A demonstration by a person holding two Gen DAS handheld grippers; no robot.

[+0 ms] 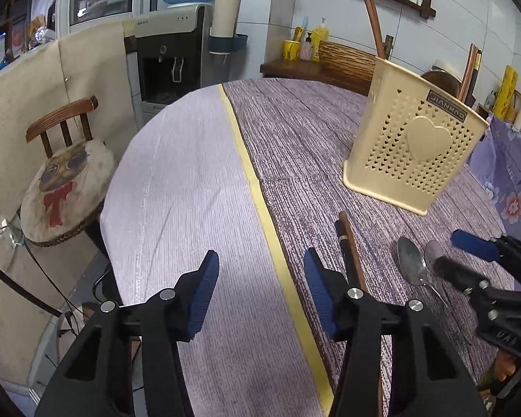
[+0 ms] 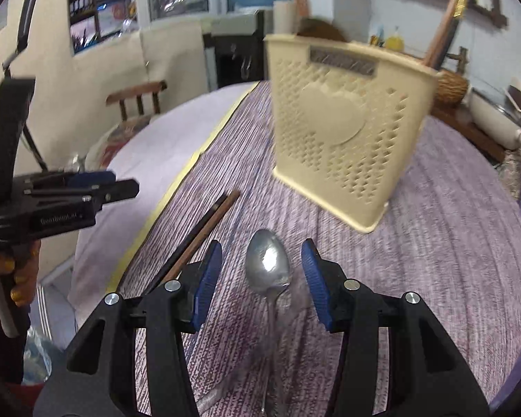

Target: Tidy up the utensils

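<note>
A cream perforated utensil holder [image 1: 413, 146] [image 2: 340, 132] stands upright on the purple-grey tablecloth. Before it lie a pair of dark chopsticks [image 1: 348, 243] [image 2: 205, 232] and a metal spoon [image 1: 411, 260] [image 2: 267, 264], with a second, paler spoon [image 1: 434, 252] right beside it. My left gripper [image 1: 260, 264] [image 2: 118, 182] hangs open over the cloth with nothing between its fingers; the chopsticks lie just outside its right finger. My right gripper [image 2: 262, 253] [image 1: 458, 257] is open, its blue pads either side of the metal spoon's bowl and clear of it.
A yellow tape strip [image 1: 260, 191] divides the pale cloth from the purple-grey one. A wooden chair [image 1: 66, 187] with a round cushion stands off the table's left edge, a water dispenser [image 1: 170, 62] behind it. A flowered cloth [image 1: 503, 180] lies at far right.
</note>
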